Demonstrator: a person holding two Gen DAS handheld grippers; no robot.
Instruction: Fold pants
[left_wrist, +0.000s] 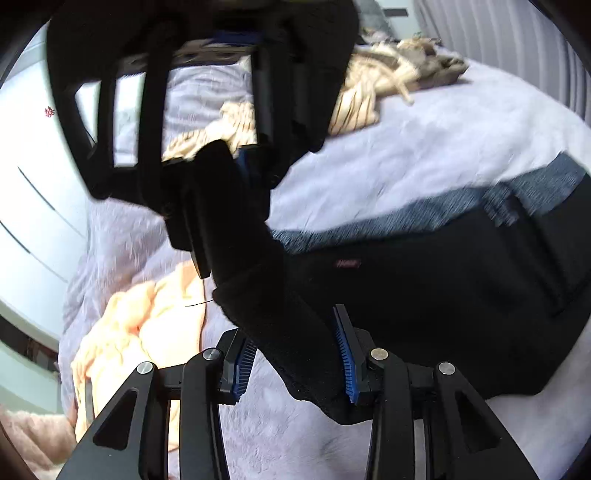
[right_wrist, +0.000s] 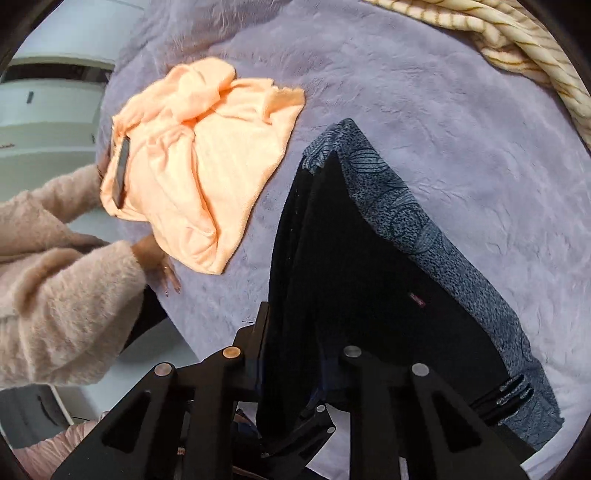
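Two claws work on a pair of black pants (left_wrist: 424, 280) spread over a pale lilac fleece blanket (left_wrist: 424, 147) on a bed. In the left wrist view, the left claw (left_wrist: 295, 363) sits at the bottom centre of the frame, its blue ribbed pads (left_wrist: 345, 354) closed on a black band of the pants that rises toward the upper left. There the right claw (left_wrist: 221, 192) fills the upper left of the frame and grips the same band of cloth higher up. The pants have a grey patterned strip (left_wrist: 406, 218) along their far edge and a small red tag (left_wrist: 347, 263) near the middle of the picture. In the right wrist view, the right claw (right_wrist: 291, 384) at the bottom centre has its fingers closed on black cloth that hangs between them, while the rest of the pants (right_wrist: 369, 280) lies flat toward the lower right, the grey patterned strip (right_wrist: 413, 229) running along the upper right edge. An orange garment (right_wrist: 199, 166) lies crumpled in the upper left, apart from the pants. A hand (right_wrist: 159, 262) with a fuzzy beige sleeve (right_wrist: 62, 295) rests on the blanket just beside the orange garment at the left edge. A cream striped cloth (right_wrist: 517, 44) lies in the upper right corner.
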